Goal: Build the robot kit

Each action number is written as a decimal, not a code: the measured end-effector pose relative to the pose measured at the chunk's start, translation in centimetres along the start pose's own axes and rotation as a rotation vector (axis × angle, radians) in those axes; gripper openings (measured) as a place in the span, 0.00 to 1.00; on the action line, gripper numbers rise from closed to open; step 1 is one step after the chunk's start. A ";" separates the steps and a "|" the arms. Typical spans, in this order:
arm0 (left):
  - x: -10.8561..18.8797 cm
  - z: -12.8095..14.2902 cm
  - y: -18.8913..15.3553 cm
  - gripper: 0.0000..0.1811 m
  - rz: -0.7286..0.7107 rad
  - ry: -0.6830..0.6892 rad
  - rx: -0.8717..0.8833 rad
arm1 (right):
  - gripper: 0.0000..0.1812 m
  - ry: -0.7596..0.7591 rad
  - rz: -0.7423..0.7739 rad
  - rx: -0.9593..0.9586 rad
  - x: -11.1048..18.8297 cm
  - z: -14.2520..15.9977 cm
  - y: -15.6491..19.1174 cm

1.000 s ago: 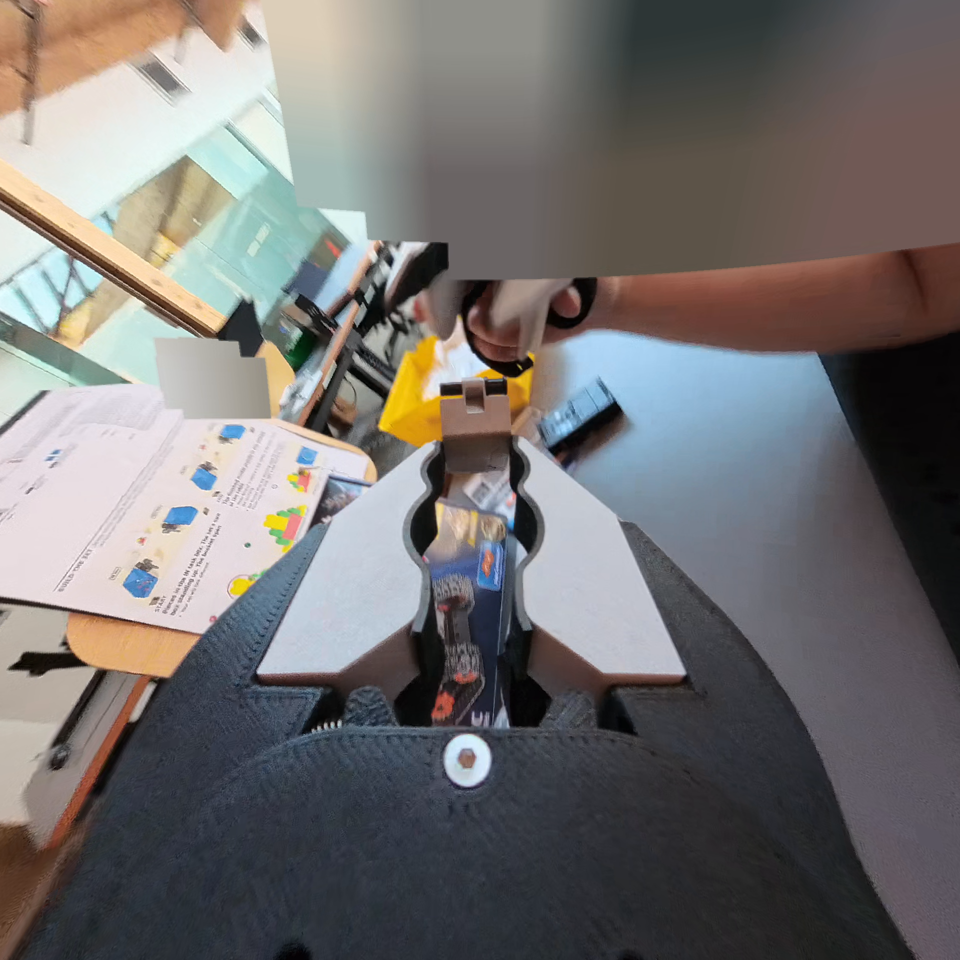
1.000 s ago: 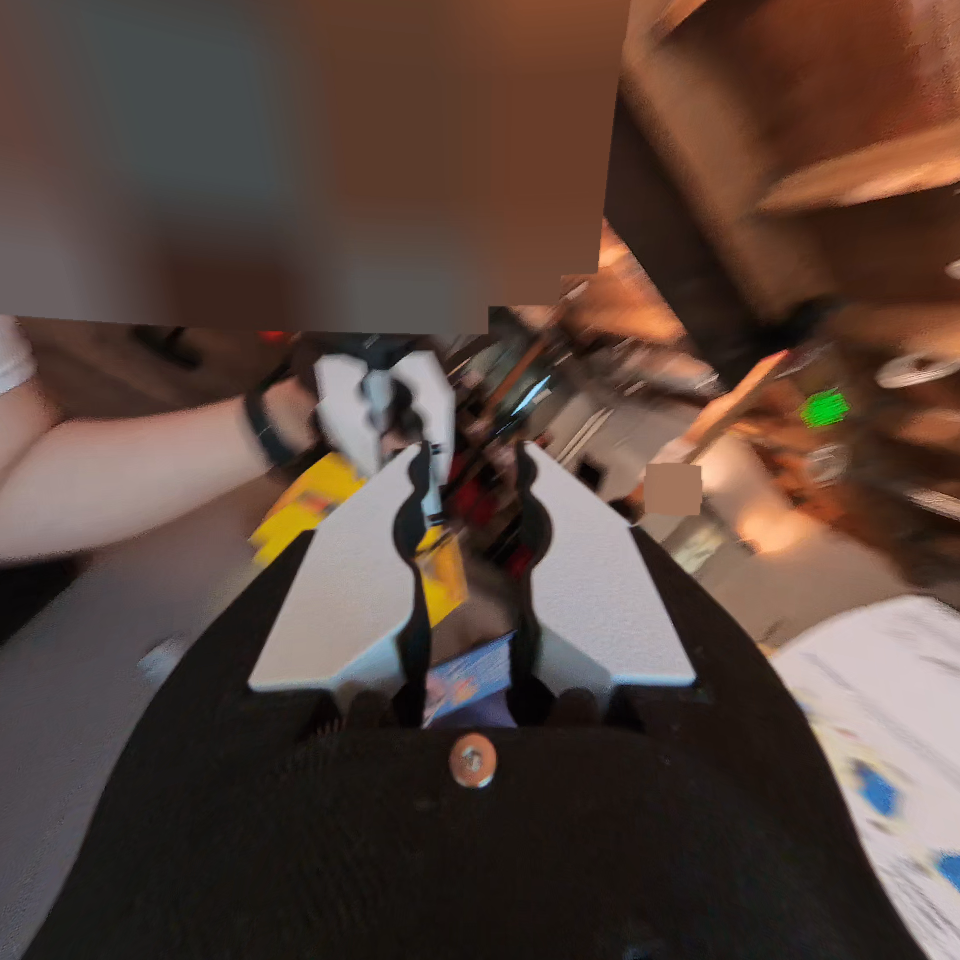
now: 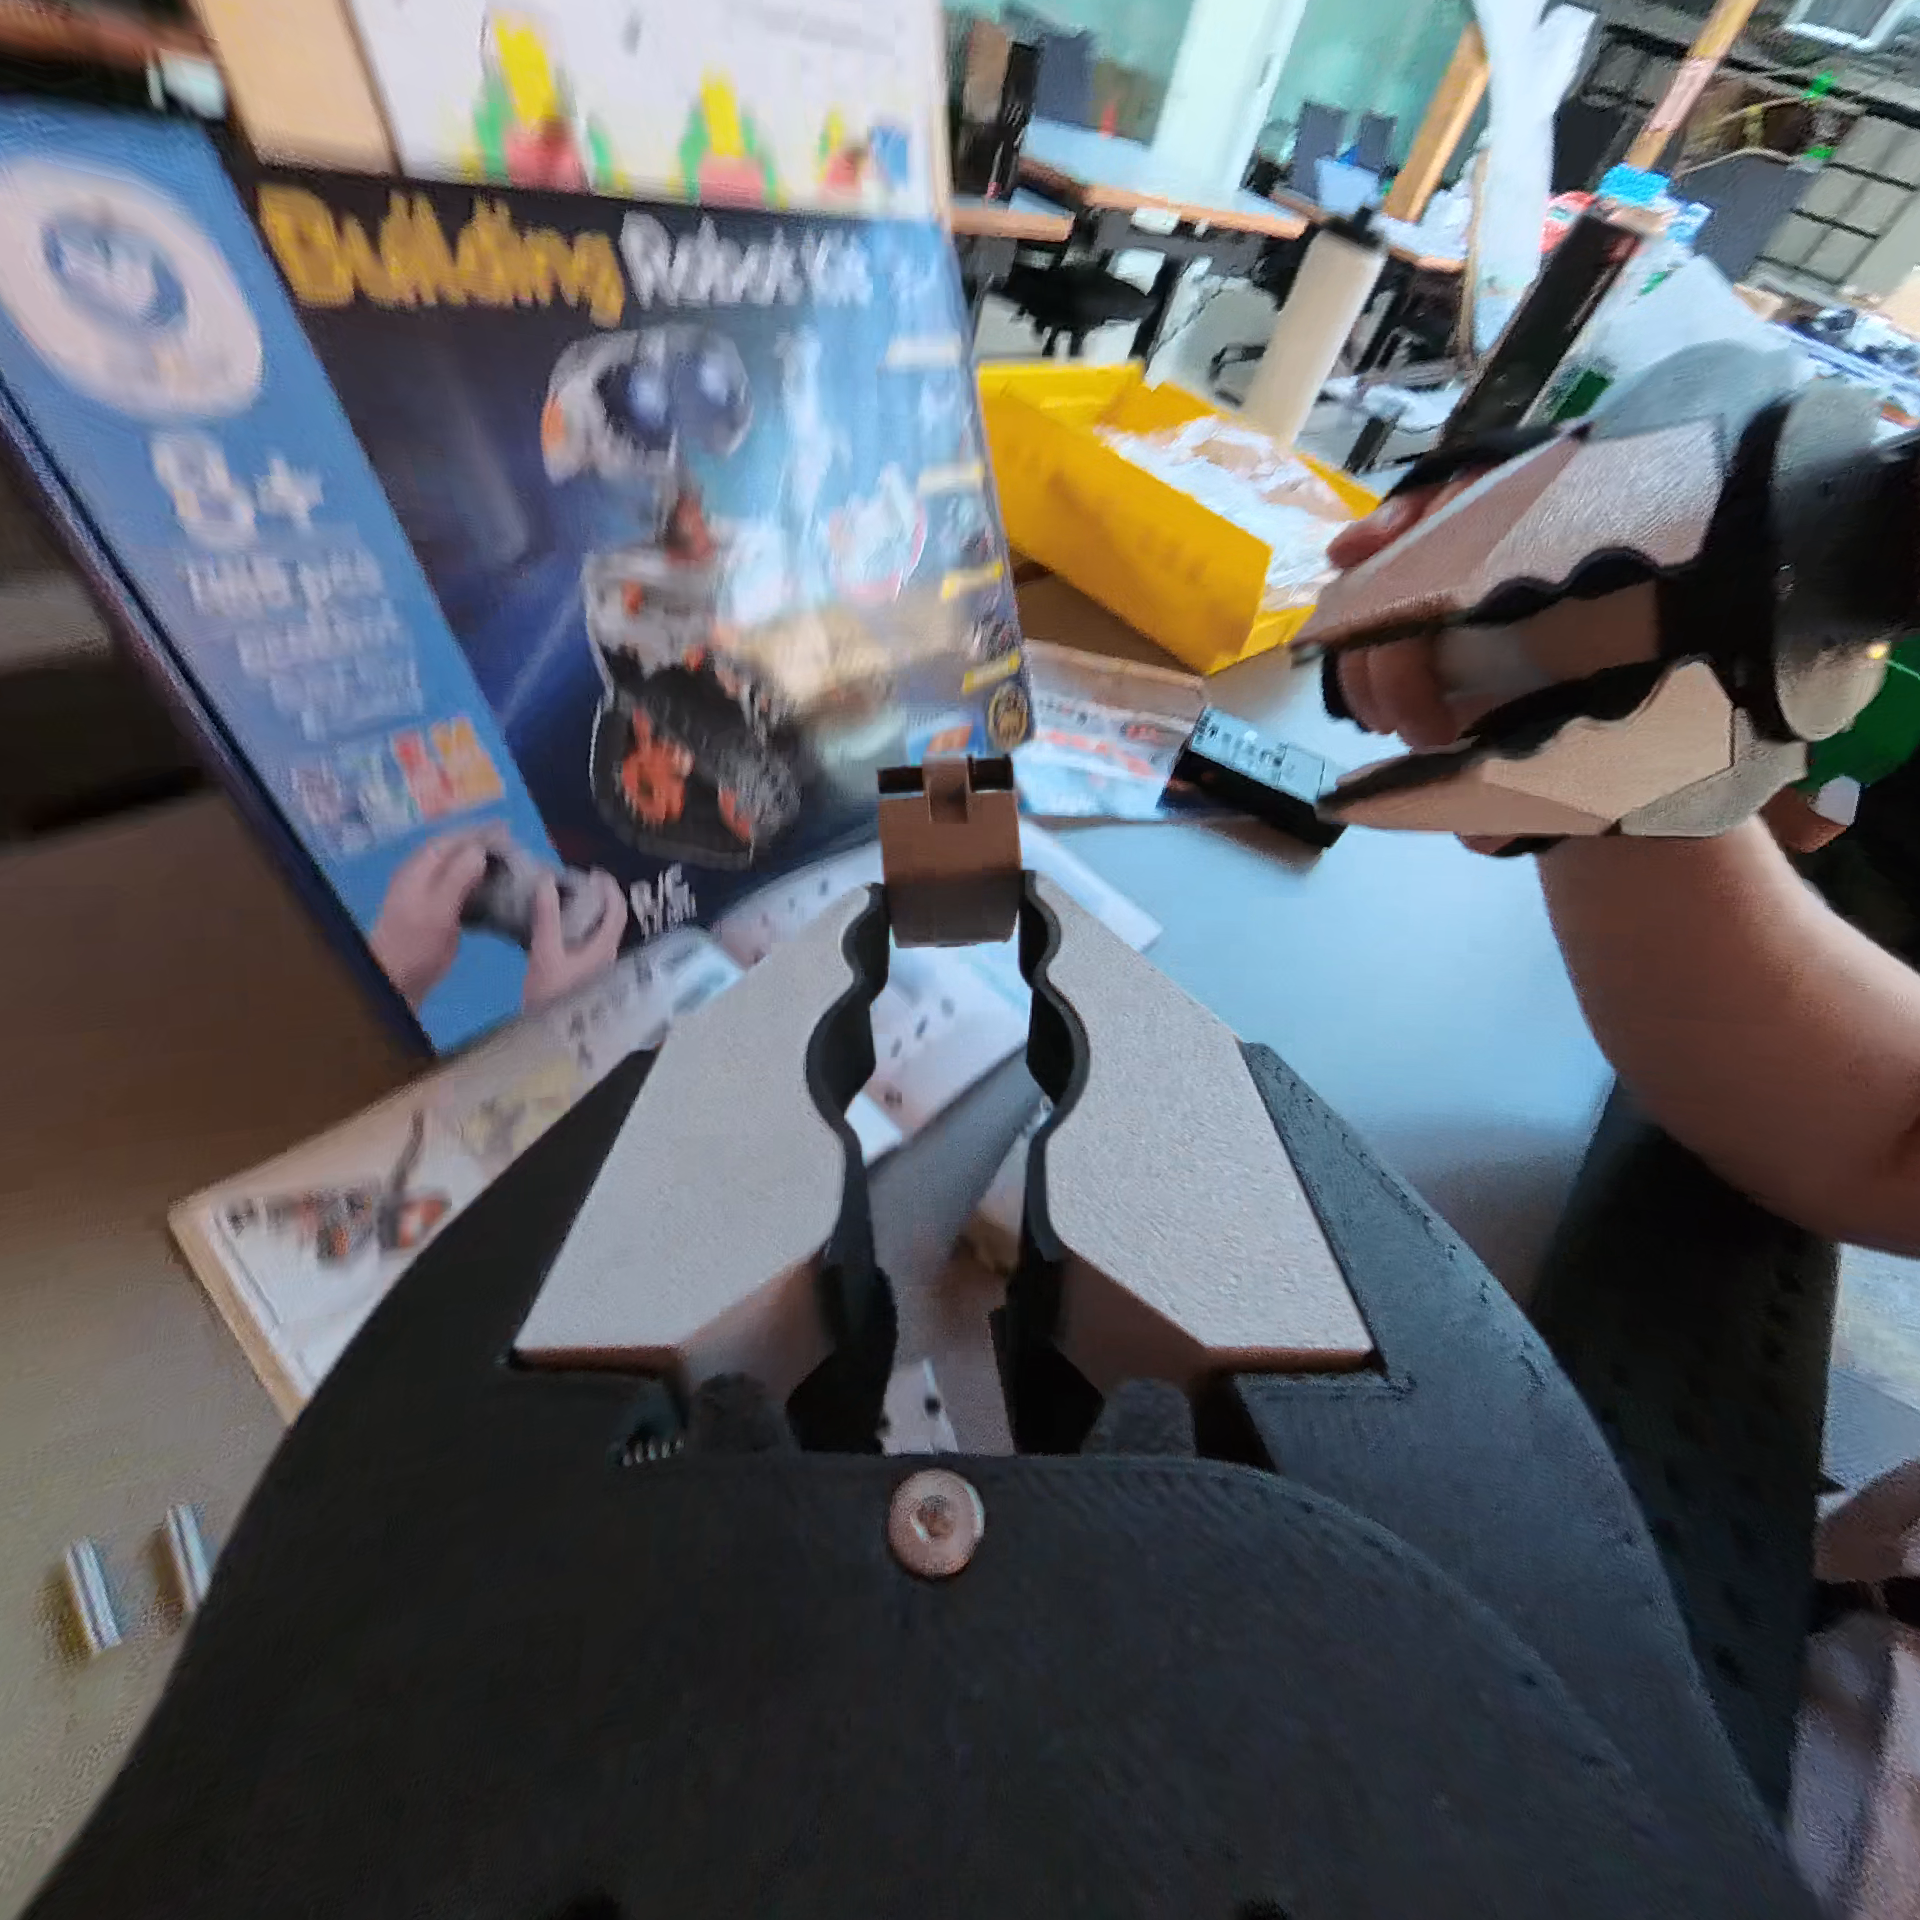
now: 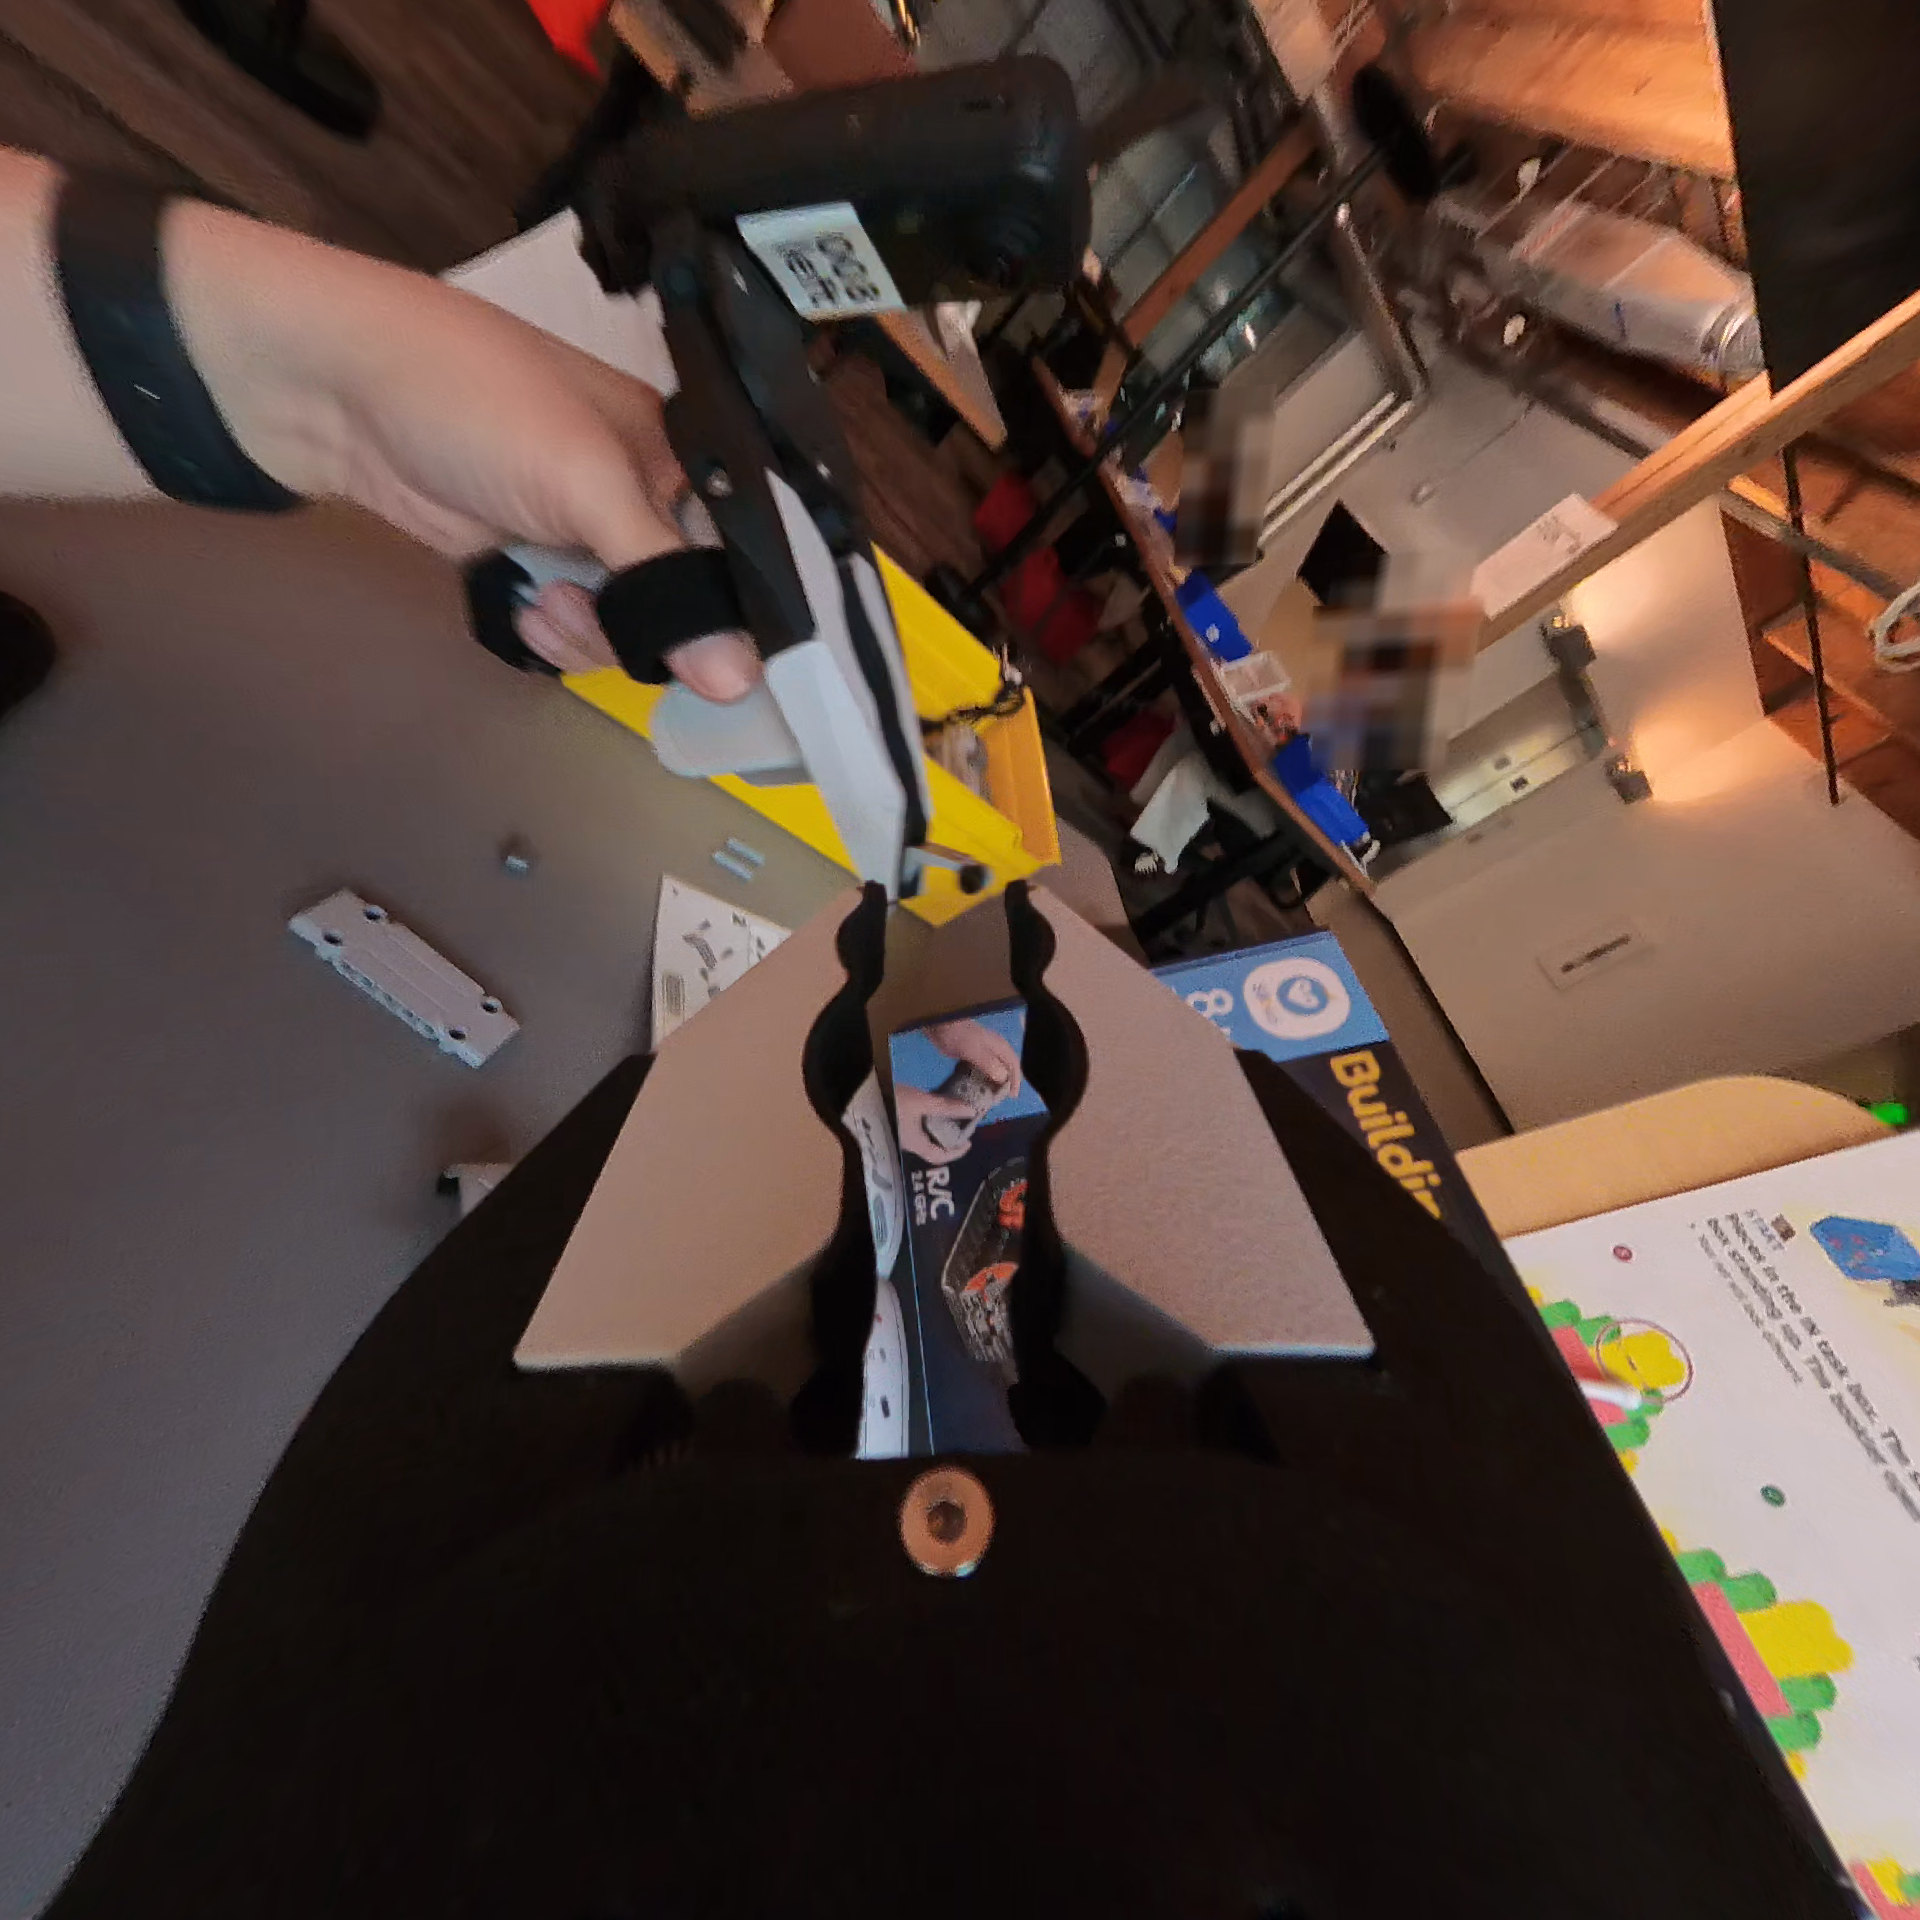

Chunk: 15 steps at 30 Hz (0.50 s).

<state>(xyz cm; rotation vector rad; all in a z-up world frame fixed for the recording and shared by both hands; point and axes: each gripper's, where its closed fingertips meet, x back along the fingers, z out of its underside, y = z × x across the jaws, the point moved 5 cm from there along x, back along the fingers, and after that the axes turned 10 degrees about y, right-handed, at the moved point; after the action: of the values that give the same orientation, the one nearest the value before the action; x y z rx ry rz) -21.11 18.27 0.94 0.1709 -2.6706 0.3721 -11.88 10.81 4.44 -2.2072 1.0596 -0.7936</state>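
Note:
My left gripper is shut on a small grey-brown block piece, pinched at the fingertips and held in the air in front of a blue robot kit box. My right gripper is open and empty. Its tips sit right next to the tip of the left gripper, which reaches in from the upper left in a person's hand. In the left wrist view the right gripper comes in from the right, jaws apart.
A yellow bin stands at the back of the grey table. Instruction sheets lie beside the box. A flat grey part and small metal pins lie on the table, with a black part near a plastic bag.
Both grippers have swung round and come close together, tip to tip. The left still holds the small piece and now faces the blue box.

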 end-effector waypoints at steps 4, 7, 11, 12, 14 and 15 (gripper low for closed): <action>-0.5 3.1 1.2 0.13 -0.100 0.068 0.003 | 0.13 0.121 -0.069 -0.056 -2.5 1.5 1.3; -1.0 3.8 1.8 0.13 -0.256 0.110 -0.145 | 0.12 0.142 -0.160 -0.237 -3.6 2.6 1.7; -1.1 3.6 2.0 0.13 -0.484 0.149 -0.375 | 0.12 0.061 -0.210 -0.595 -4.7 3.2 0.7; -1.2 3.5 1.6 0.13 -0.479 0.150 -0.393 | 0.12 0.026 -0.218 -0.640 -4.8 3.2 0.5; -1.6 3.6 1.2 0.13 -0.445 0.153 -0.369 | 0.15 0.013 -0.226 -0.652 -4.9 3.5 0.6; -1.7 3.8 1.1 0.13 -0.425 0.161 -0.359 | 0.15 0.042 -0.214 -0.643 -5.2 3.9 0.7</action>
<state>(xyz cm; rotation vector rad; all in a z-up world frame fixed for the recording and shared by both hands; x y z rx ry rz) -21.29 18.36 -3.37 0.5563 -2.4074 -0.2170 -12.08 15.53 -0.05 -2.8916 1.2383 -0.6447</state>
